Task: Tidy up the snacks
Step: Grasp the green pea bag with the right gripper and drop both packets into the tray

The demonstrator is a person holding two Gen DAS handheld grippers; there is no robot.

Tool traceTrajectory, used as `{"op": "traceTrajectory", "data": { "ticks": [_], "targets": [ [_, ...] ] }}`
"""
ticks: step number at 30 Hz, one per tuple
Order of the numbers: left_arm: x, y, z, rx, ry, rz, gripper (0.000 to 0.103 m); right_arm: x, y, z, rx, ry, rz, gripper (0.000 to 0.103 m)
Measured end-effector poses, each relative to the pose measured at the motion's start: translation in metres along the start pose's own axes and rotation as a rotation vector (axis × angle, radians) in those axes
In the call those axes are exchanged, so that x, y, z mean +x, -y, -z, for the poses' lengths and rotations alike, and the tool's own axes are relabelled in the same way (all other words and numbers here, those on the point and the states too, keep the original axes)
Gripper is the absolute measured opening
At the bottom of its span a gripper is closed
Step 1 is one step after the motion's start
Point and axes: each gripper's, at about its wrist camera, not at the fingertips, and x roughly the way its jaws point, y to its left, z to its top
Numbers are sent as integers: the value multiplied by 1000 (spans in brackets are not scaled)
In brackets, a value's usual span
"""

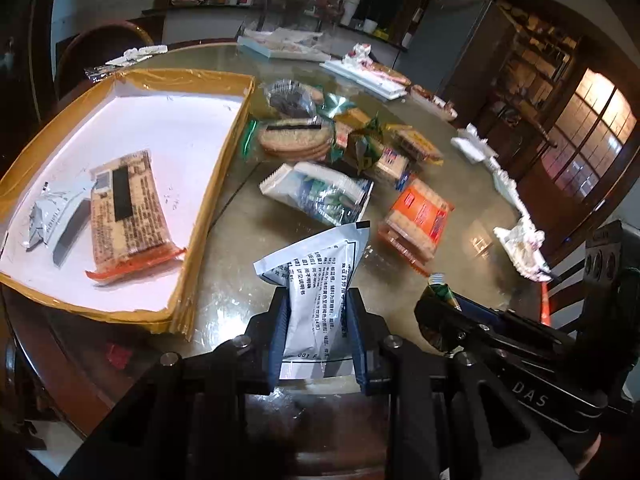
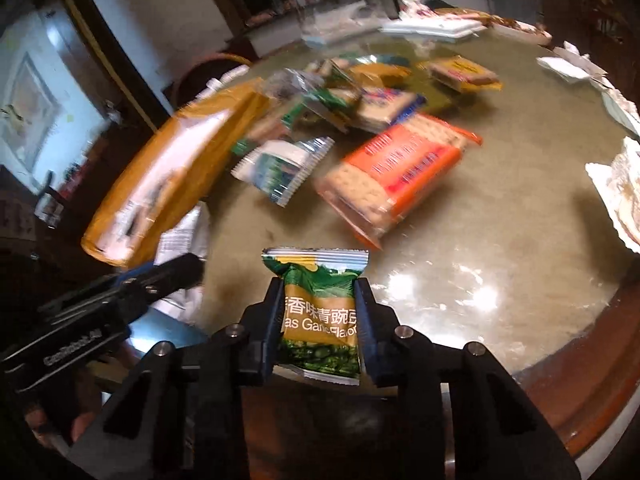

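Note:
My left gripper (image 1: pixel 318 296) is shut on a white packet with black print (image 1: pixel 316 280), held above the table near the tray's near right corner. My right gripper (image 2: pixel 320 286) is shut on a green and gold pea snack packet (image 2: pixel 320 312); its tip also shows in the left wrist view (image 1: pixel 440 286). The white tray with yellow taped rim (image 1: pixel 216 184) holds a tan cracker pack (image 1: pixel 128 212) and a silver packet (image 1: pixel 52 212). A pile of snacks (image 1: pixel 352 148) lies mid-table, with an orange cracker pack (image 1: pixel 420 216) and a white and green packet (image 1: pixel 320 196) nearest.
The round glass-topped table (image 1: pixel 240 292) carries crumpled white tissues (image 1: pixel 520 248) along its right edge and flat white boxes (image 1: pixel 368 76) at the back. A wooden chair (image 1: pixel 100 48) stands behind the tray. A cabinet (image 1: pixel 532 80) stands far right.

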Motion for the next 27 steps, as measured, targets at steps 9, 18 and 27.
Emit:
{"op": "traceTrajectory", "data": {
  "ticks": [9,18,27],
  "targets": [
    [-55,-43,-37,-82,146,-28,27,3,-54,-40,-92,56,-201,36],
    [-61,-150,-77,-257,210,-214,27,76,-124,-107,-162,-17,-289,36],
    [-5,-200,-103,-274,66,-315,27,157,-160,-133,-237,-136,-126,36]
  ]
}}
